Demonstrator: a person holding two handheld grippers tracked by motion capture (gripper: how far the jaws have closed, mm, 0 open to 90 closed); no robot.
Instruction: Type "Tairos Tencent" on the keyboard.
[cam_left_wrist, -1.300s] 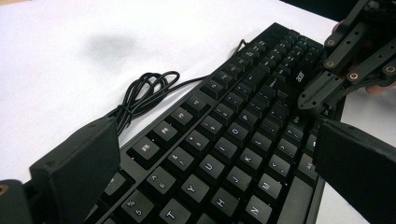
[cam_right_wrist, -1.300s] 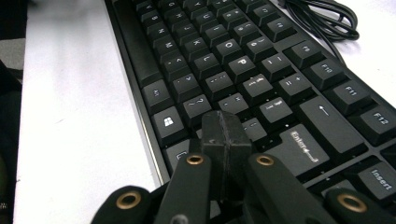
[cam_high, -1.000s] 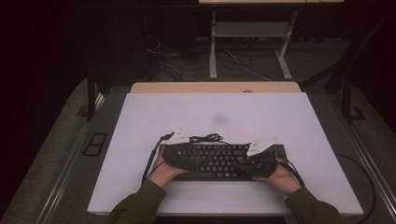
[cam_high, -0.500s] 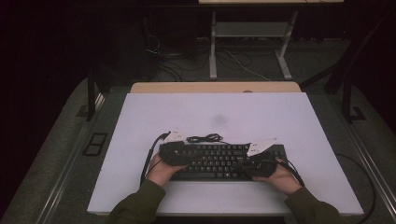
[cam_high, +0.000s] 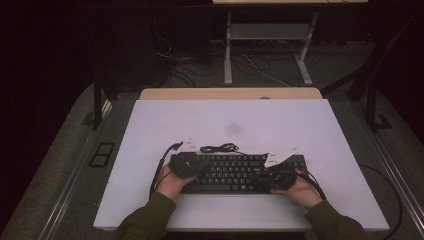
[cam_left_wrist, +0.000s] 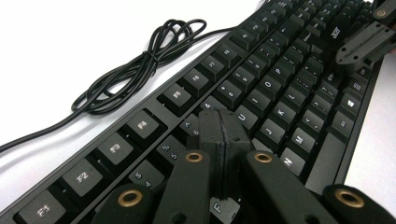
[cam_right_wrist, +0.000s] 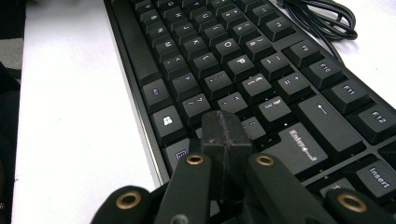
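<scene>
A black keyboard (cam_high: 235, 172) lies across the near half of the white table (cam_high: 240, 125), its thin cable coiled (cam_high: 218, 148) just behind it. My left gripper (cam_high: 196, 170) hovers over the keyboard's left end. In the left gripper view its jaws (cam_left_wrist: 219, 127) are pressed together, empty, low over the letter keys (cam_left_wrist: 268, 86), with the cable (cam_left_wrist: 135, 70) to the left. My right gripper (cam_high: 266, 179) is over the keyboard's right part. In the right gripper view it (cam_right_wrist: 224, 129) is shut on nothing, just above the keys (cam_right_wrist: 224, 51) beside Enter, near the front edge.
The table's far half is bare white apart from a faint grey smudge (cam_high: 234, 129). A wooden strip (cam_high: 230, 93) runs along the far edge. Beyond it are a desk frame (cam_high: 270, 45) and floor cables. The other gripper (cam_left_wrist: 366, 42) shows at the left gripper view's top right.
</scene>
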